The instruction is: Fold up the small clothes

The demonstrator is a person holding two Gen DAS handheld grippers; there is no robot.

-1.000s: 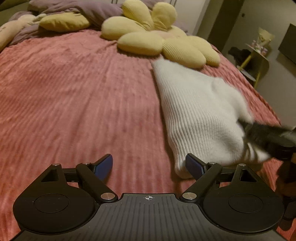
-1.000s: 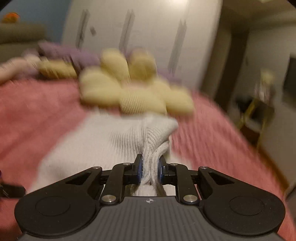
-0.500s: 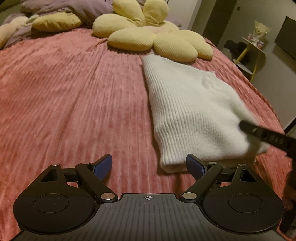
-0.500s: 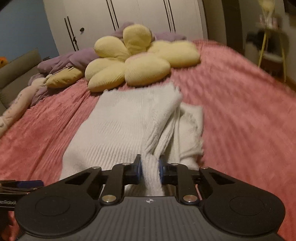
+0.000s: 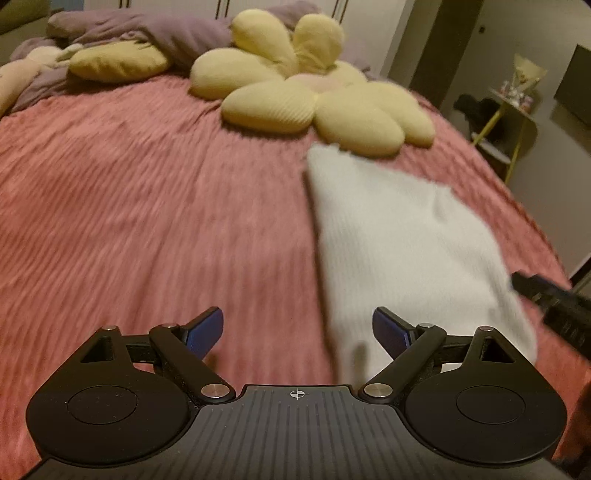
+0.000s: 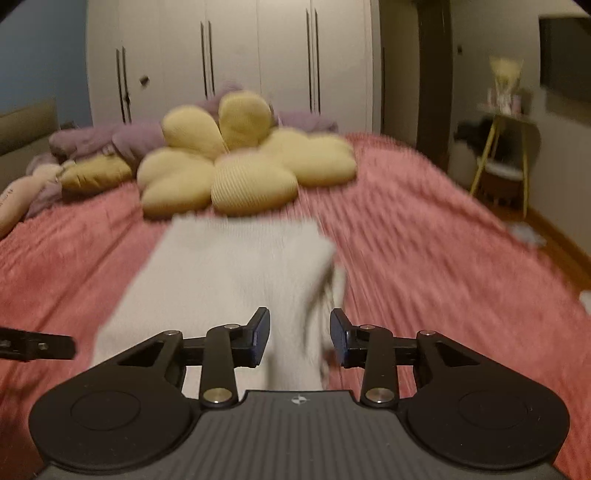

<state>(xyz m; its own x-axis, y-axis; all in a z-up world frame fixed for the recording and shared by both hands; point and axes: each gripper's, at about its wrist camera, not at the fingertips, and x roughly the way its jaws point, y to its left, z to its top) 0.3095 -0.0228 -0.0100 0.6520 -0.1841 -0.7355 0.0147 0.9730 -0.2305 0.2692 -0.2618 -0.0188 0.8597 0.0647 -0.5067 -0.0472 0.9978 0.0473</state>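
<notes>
Two grippers show, one per hand, both over a bed with a pink ribbed bedspread [image 5: 129, 206]. On the right gripper [image 6: 299, 334] the jaws are opening: its dark pads stand a moderate gap apart, and the near edge of the white knit garment [image 6: 229, 273] lies between them, though neither pad visibly presses on the cloth; blur keeps me from telling whether the left pad brushes it. The left gripper [image 5: 297, 326] has its blue-padded fingers [image 5: 205, 330] spread wide with nothing between them; its right finger sits over the near left corner of the garment [image 5: 399, 251], and whether it touches the cloth I cannot tell. One garment is in view, a pale ribbed piece lying flat on the bed on the right half of the left wrist view. Its long axis runs from the grippers away toward the head of the bed, the far narrow end lying just beside a flower-shaped yellow cushion [image 5: 306, 96], the near end wider. In the right wrist view a second layer of the same cloth peeks out along its right edge. One flower cushion, one plain yellow pillow [image 5: 118, 64] and a rumpled purple blanket [image 5: 147, 33] lie at the head of the bed. One yellow-legged side table [image 6: 506, 155] stands off to the right, and white wardrobe doors [image 6: 236, 55] fill the far wall.
</notes>
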